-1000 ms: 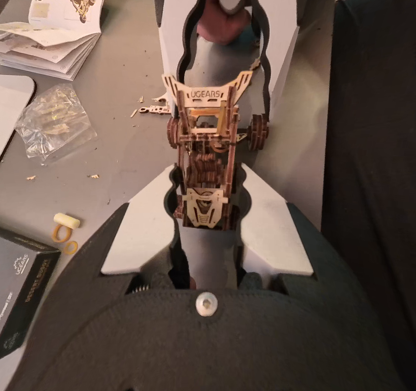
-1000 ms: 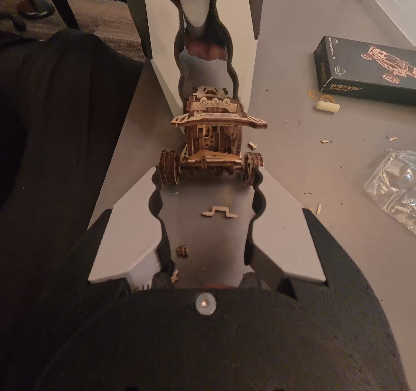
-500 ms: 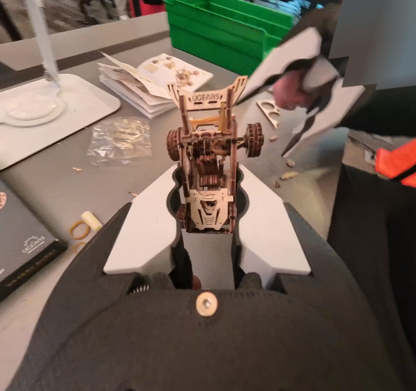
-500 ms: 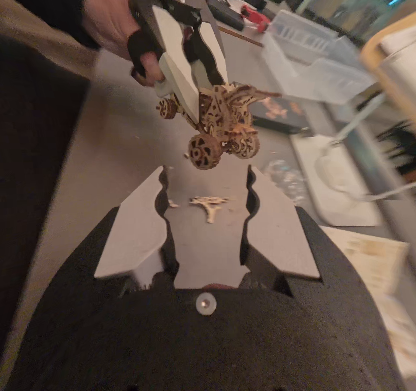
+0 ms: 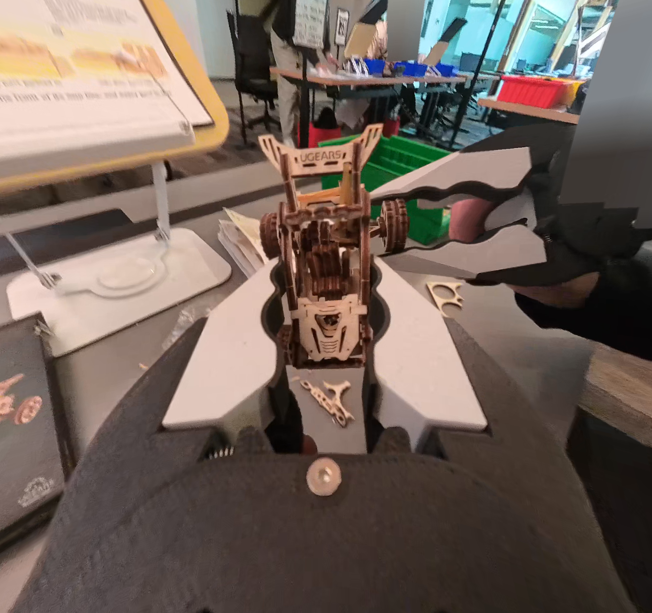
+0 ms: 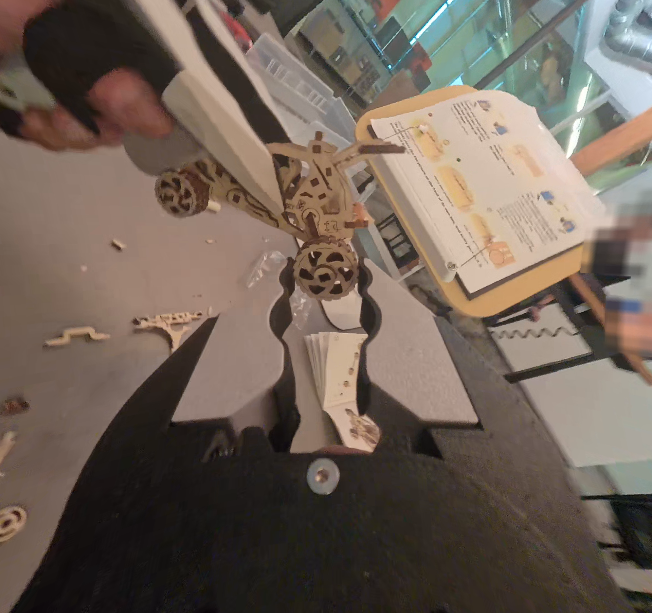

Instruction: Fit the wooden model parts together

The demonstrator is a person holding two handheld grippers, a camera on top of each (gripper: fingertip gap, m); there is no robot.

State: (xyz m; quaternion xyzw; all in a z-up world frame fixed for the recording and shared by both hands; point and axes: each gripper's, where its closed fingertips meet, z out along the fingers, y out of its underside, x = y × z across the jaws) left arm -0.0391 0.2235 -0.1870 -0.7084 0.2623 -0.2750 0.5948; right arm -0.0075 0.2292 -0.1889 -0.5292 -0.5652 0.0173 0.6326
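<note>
My left gripper point(image 5: 326, 267) is shut on the front of the wooden buggy point(image 5: 324, 229) and holds it up off the grey table, tail wing upward. My right gripper point(image 5: 377, 227) comes in from the right, its two fingers above and below the buggy's rear right wheel point(image 5: 393, 223). In the right wrist view the right gripper point(image 6: 324, 271) has its tips tight on either side of that wheel point(image 6: 324, 267), and the left gripper's white finger point(image 6: 218, 137) lies along the buggy's body point(image 6: 307, 193). Loose wooden parts lie on the table point(image 5: 328, 402) point(image 5: 444, 294) point(image 6: 169, 320) point(image 6: 76, 334).
A document stand with a printed sheet point(image 5: 88, 66) point(image 6: 476, 190) rises at the left on a white base point(image 5: 123, 278). A black box point(image 5: 24, 419), an instruction booklet point(image 6: 335, 366) and a green bin point(image 5: 388, 169) are nearby. The table edge point(image 5: 617, 402) is at right. My right fingertips sit around 4 cm from my left ones.
The left gripper has lifted the buggy off the table and tilted it up. The right gripper has swung round to the buggy's side and narrowed onto its rear wheel.
</note>
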